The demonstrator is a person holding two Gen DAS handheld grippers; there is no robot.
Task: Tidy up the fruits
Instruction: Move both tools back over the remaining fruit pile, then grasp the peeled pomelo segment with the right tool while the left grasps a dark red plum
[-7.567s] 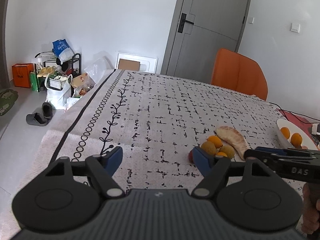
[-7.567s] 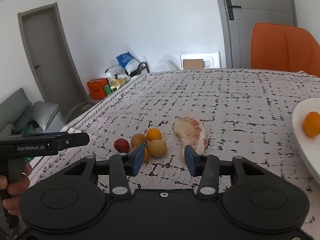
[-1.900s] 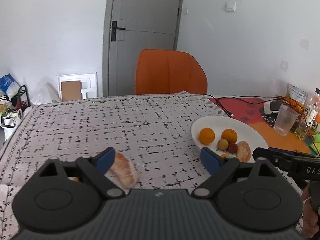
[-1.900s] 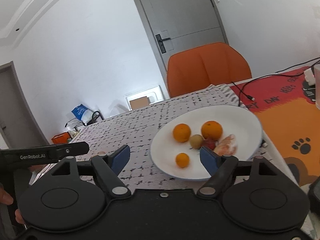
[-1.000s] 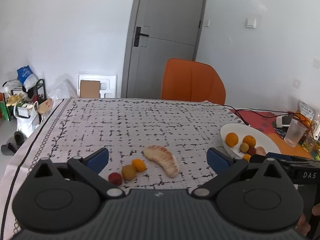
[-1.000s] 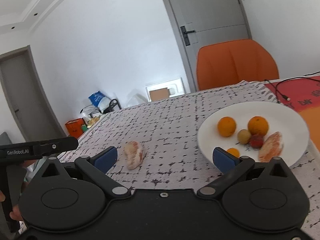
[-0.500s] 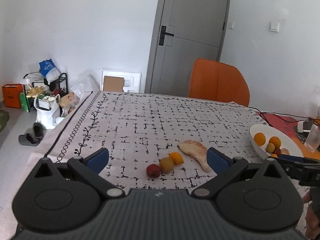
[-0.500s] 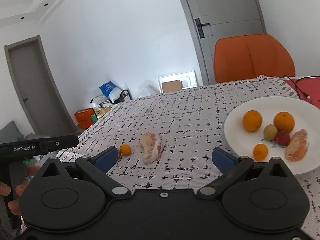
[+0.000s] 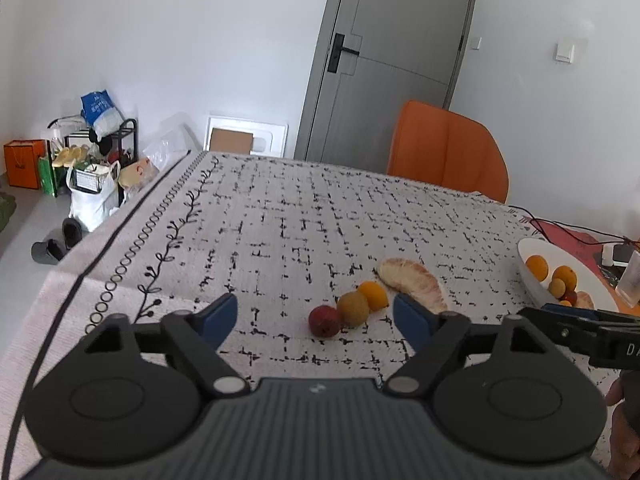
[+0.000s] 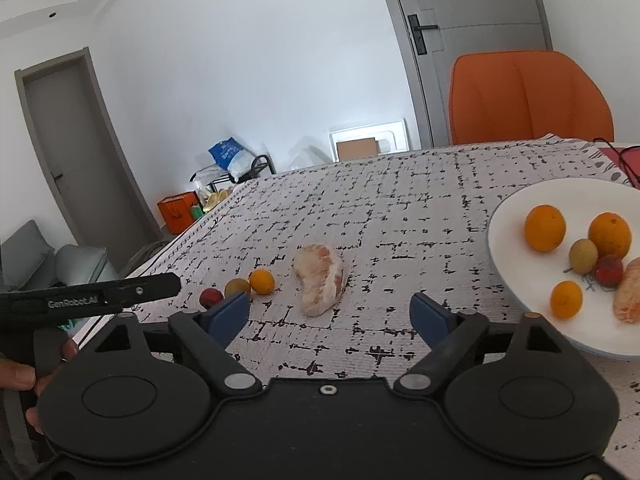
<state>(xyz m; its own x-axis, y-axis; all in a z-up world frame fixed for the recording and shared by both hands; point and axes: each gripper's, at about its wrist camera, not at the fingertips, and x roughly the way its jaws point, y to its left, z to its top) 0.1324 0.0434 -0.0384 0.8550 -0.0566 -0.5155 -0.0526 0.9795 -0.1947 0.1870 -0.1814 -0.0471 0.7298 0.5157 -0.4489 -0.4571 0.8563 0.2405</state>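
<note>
A white plate (image 10: 508, 280) on the patterned tablecloth (image 9: 300, 216) holds two oranges (image 10: 545, 228), a small tan fruit (image 10: 583, 255), a small red fruit (image 10: 609, 271), a small orange fruit (image 10: 566, 299) and, at the frame's edge, a peeled citrus segment (image 10: 628, 298). The tan and red fruits sit touching, close by the second orange; the small orange fruit lies apart, nearer the plate's front rim. A clear cup (image 9: 631, 280) stands just beyond the plate at the edge of the left wrist view.

Well to the left of the plate, four fruits lie loose on the cloth: a large peeled pomelo segment (image 10: 320, 278) and, beside it on the side away from the plate, a short row of a small orange kumquat (image 10: 261, 281), a yellow-brown fruit (image 9: 353, 308) and a red fruit (image 9: 324, 321), each touching the next.

The left gripper (image 9: 314, 316) hangs low over the cloth, tilted downward, its blue fingers apart, having just been closing; the three small fruits show between the fingertips, which press on none of them. The right gripper (image 10: 330, 314), nearer the plate, is likewise tilted down with its blue fingers apart and just narrowing, the pomelo segment ahead of the gap and untouched. A hand (image 10: 18, 372) grips the left gripper's handle at the edge of the right wrist view. An orange chair (image 9: 448, 152) stands at the table's far side.
</note>
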